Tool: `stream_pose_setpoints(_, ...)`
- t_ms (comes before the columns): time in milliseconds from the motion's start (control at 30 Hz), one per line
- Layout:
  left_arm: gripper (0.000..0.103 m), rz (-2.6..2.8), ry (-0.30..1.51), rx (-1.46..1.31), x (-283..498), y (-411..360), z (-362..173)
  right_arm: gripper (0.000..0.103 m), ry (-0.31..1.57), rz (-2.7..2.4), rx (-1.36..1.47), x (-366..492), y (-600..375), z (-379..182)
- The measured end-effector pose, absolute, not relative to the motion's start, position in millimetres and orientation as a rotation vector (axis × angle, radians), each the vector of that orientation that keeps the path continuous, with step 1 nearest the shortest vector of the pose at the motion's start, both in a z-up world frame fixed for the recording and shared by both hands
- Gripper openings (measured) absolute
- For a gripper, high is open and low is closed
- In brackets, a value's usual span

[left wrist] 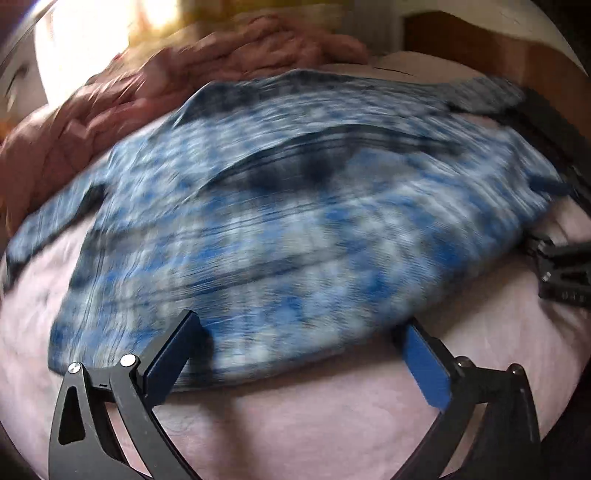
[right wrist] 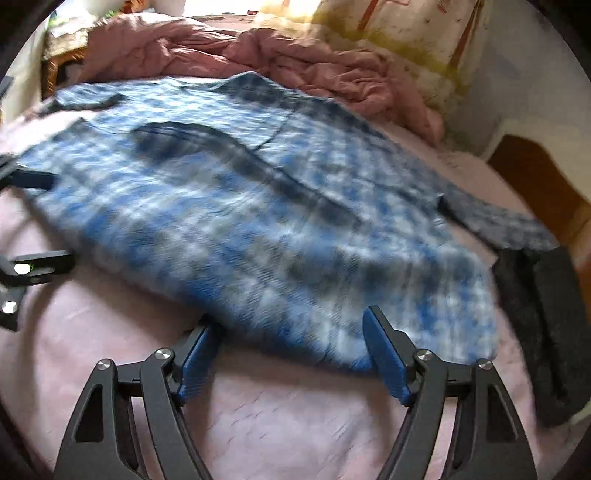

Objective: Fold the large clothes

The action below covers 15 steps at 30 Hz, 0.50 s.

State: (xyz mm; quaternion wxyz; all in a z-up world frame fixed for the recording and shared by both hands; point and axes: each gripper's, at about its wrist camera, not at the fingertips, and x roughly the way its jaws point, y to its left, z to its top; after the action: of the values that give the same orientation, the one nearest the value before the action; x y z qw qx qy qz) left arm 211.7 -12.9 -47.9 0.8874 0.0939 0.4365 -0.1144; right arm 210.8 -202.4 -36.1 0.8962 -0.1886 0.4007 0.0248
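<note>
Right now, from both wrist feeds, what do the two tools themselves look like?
The left tool and the right tool are built alike: matte black linkage arms with triangular cut-outs, round silver pivot pins, and two flat fingers faced with blue pads. On the right tool the pads look ribbed. No cables, markings, hands or sleeves show in either view.

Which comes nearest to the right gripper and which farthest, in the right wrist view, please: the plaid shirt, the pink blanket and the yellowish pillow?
From the right gripper:
1. Plaid shirt: its near hem lies right between the open fingers.
2. Pink blanket: bunched up beyond the shirt's far edge.
3. Yellowish pillow: behind the blanket, at the top right by the wall.
</note>
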Motion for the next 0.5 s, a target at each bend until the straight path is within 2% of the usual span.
stream_pose_setpoints(100, 0.103, -0.207, 0.938, 0.103, 222.5, 6.1, -52.3, 0.078, 0.813, -0.029, -0.390, 216.1, -212.4, -33.8)
stream_pose_setpoints(400, 0.103, -0.084, 0.935, 0.167, 233.9, -3.6, -57.4, 0.078, 0.867, -0.186, -0.198, 239.9, -268.5, -32.3)
stream_pose_setpoints(500, 0.103, -0.073, 0.932, 0.179, 239.6, -4.6, -57.7, 0.075, 0.877, -0.193, -0.124, 243.9, -275.8, -33.6)
